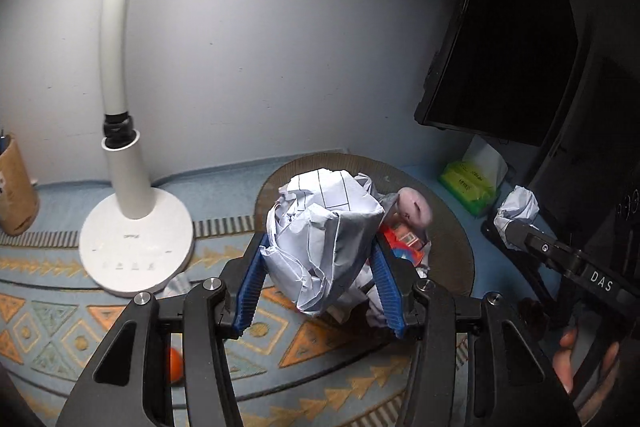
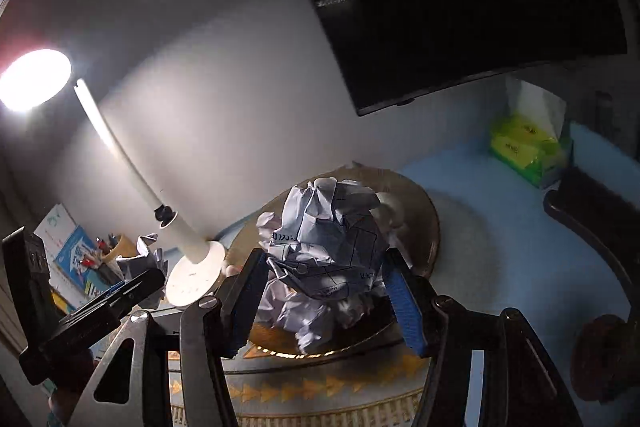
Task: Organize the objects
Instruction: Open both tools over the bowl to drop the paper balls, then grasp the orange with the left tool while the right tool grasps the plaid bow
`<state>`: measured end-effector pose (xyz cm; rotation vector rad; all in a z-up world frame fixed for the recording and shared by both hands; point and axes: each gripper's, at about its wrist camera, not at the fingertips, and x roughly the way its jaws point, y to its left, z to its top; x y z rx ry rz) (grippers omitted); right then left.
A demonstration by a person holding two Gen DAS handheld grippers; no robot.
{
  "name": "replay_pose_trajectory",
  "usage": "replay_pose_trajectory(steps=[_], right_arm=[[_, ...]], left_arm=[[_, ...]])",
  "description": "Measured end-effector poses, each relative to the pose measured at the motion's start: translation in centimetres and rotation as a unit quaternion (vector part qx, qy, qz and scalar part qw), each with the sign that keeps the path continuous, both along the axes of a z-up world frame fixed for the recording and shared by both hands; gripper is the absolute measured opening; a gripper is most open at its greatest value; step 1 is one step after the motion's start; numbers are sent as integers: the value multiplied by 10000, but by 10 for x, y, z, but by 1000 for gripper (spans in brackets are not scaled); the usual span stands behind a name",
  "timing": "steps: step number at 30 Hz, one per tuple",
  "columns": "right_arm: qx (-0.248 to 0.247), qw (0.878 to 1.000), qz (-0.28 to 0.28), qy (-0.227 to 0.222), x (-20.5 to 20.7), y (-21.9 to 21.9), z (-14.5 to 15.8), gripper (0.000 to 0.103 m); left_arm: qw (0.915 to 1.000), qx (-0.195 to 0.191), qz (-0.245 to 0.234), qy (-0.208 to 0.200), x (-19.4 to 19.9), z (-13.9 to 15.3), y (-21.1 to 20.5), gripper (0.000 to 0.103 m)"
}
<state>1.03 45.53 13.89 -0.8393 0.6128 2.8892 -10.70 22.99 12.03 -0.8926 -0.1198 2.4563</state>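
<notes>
Left wrist view shows your left gripper (image 1: 320, 259) pinching a crumpled paper ball (image 1: 320, 239) between its blue pads, held up in front of a round woven tray (image 1: 460, 251) that already carries a heap of loose items: more crumpled paper, a pinkish lump (image 1: 414, 207) and something red (image 1: 402, 241). Right wrist view shows your right gripper (image 2: 324, 291) clamped on a second paper ball (image 2: 324, 247) the same way, also above the tray (image 2: 424, 243). Each gripper appears in the other's view with its wad held clear of the table. By my reading you are mid-carry with both balls, so the gathering looks partly done; the two wads are not yet set down, and a small orange ball (image 1: 176, 365) lies on the patterned cloth (image 1: 60, 327) below your left gripper, apparently unsorted. Around you, a white desk lamp (image 1: 136, 243) stands just left of the tray with its lit head glaring in the right view, a dark monitor (image 1: 500, 47) hangs over the back right, and a green tissue pack (image 1: 468, 183) sits beneath it. Mind the lamp stem and the already crowded tray when you release.
</notes>
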Motion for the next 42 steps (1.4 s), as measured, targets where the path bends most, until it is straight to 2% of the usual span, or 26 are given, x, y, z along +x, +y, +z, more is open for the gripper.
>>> replay_pose_trajectory(steps=[4, 6, 8, 9, 10, 13, 19, 23, 24, 27, 29, 32, 35, 38, 40, 42], right_arm=[[159, 9994, -45, -291, -22, 8, -20, 58], [86, 9992, -2, -378, -31, 9, -28, 58], [39, 9988, -5, -488, -40, 11, -36, 61], [14, 9985, 5, -552, -44, 12, -39, 70], [-20, 9984, -40, -561, -44, 14, -40, 72], [-151, 9985, -94, -521, -38, 20, -41, 72], [-390, 9982, -32, -451, -21, 17, -34, 72], [-323, 9984, 317, -349, -6, -10, -20, 72], [-245, 9981, 451, -331, -3, -21, -15, 72], [-63, 9949, 961, -285, 4, -59, -4, 74], [0, 9914, 1281, -250, 10, -87, -3, 77], [-2, 9871, 1557, -359, 20, -130, -23, 92], [151, 9816, 1711, -839, 15, -168, -65, 92], [342, 9797, 1673, -1052, 4, -183, -97, 92], [568, 9792, 1546, -1181, -2, -188, -109, 92], [733, 9790, 1490, -1181, -3, -191, -116, 92]], left_arm=[[9998, -55, -101, -163, -29, -17, 28, 48], [9995, -26, -143, -263, -38, -25, 37, 48], [9989, 120, -276, -370, -42, -29, 43, 56], [9987, 95, -252, -425, -43, -30, 47, 72], [9988, 52, -181, -443, -43, -30, 47, 81], [9990, 47, -209, -380, -36, -29, 37, 81], [9991, 280, 59, -316, -12, -11, -18, 81], [9989, 121, 463, 13, 22, 7, -71, 81], [9977, 80, 656, 126, 32, 11, -87, 83], [9925, -20, 1206, 180, 59, 13, -141, 103], [9881, -93, 1532, 71, 77, 2, -176, 102], [9795, -558, 1920, -249, 94, -31, -208, 102], [9712, -883, 2184, -354, 108, -70, -226, 102], [9700, -946, 2176, -530, 111, -97, -231, 102], [9687, -1083, 2172, -516, 111, -103, -228, 102], [9670, -1186, 2238, -280, 115, -99, -223, 102]])
